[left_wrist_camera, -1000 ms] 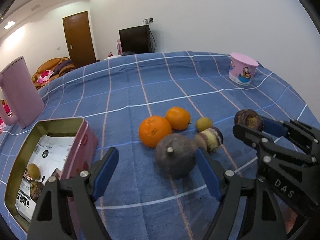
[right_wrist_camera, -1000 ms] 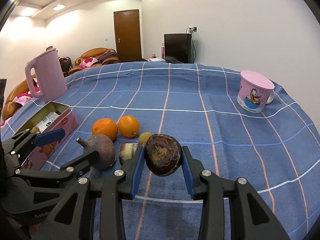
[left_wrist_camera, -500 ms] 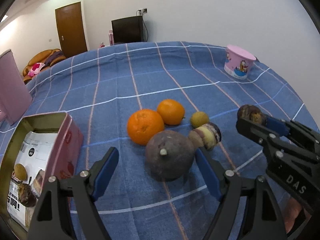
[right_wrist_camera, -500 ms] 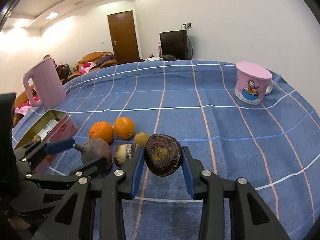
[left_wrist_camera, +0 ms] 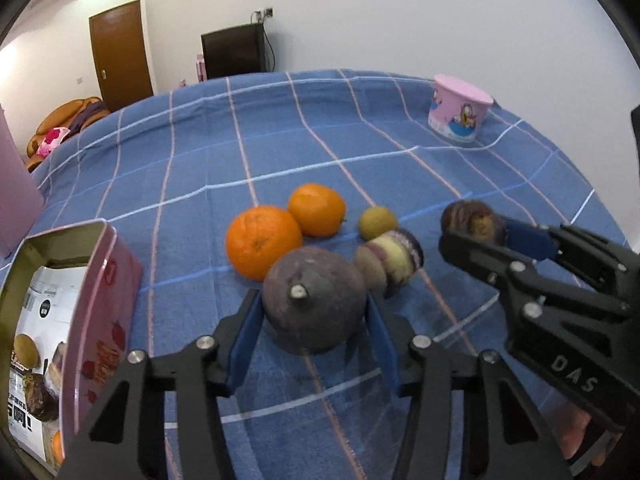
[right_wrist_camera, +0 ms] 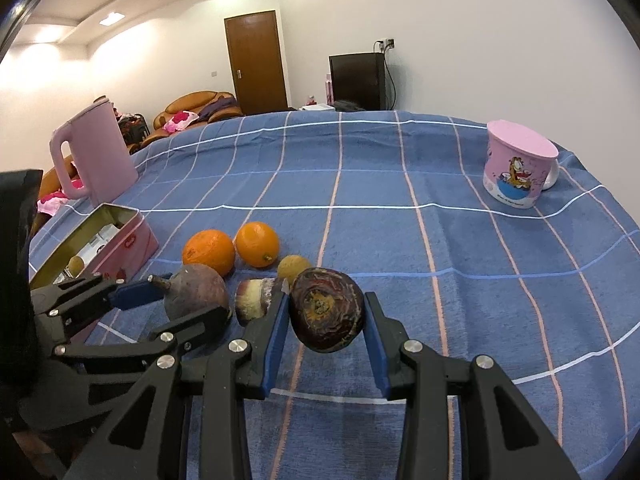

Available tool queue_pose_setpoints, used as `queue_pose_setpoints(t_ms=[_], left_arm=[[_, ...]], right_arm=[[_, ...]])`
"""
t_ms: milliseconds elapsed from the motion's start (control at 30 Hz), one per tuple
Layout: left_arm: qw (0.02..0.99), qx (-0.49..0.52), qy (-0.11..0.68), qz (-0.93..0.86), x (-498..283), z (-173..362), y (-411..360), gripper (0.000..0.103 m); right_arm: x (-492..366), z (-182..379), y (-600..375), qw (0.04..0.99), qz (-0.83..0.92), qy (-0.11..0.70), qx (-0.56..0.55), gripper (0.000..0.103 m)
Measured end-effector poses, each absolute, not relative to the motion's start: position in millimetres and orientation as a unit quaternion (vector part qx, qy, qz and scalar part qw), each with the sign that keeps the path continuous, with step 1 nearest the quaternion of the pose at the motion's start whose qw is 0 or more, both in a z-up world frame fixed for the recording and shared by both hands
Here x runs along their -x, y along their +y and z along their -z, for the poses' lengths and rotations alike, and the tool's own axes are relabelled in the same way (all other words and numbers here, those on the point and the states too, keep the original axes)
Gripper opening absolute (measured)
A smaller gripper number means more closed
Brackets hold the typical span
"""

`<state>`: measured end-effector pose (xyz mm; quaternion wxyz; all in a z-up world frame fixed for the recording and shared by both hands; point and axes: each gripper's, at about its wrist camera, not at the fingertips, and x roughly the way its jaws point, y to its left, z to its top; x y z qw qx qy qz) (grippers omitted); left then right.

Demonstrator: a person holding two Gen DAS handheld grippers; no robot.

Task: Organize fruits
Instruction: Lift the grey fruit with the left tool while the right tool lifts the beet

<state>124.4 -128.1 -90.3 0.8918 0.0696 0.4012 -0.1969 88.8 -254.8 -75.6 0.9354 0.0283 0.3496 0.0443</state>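
Left wrist: left gripper fingers clamp the purple fruit; right gripper fingers clamp the dark fruit.

Left gripper has advanced and narrowed since 1.0 s ago: then its blue pads stood wide apart short of the stemmed purple fruit; now both pads sit against the fruit's sides (contact appears made on each flank). Fruit now fills the lower centre of the left wrist view, nearer than before.

In the right wrist view, the left gripper sits further forward, its fingers bracketing the same fruit. The pink tin has slid toward the left frame edge.
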Motion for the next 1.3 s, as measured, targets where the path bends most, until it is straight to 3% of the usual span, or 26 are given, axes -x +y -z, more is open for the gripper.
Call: queue_pose_setpoints(t_ms=[1300], left_arm=[[0.936, -0.022, 0.313, 0.16, -102, 67, -97, 0.053]], right_arm=[[-65, 58, -249, 0.958, -0.071, 0.276, -0.014, 0.039]])
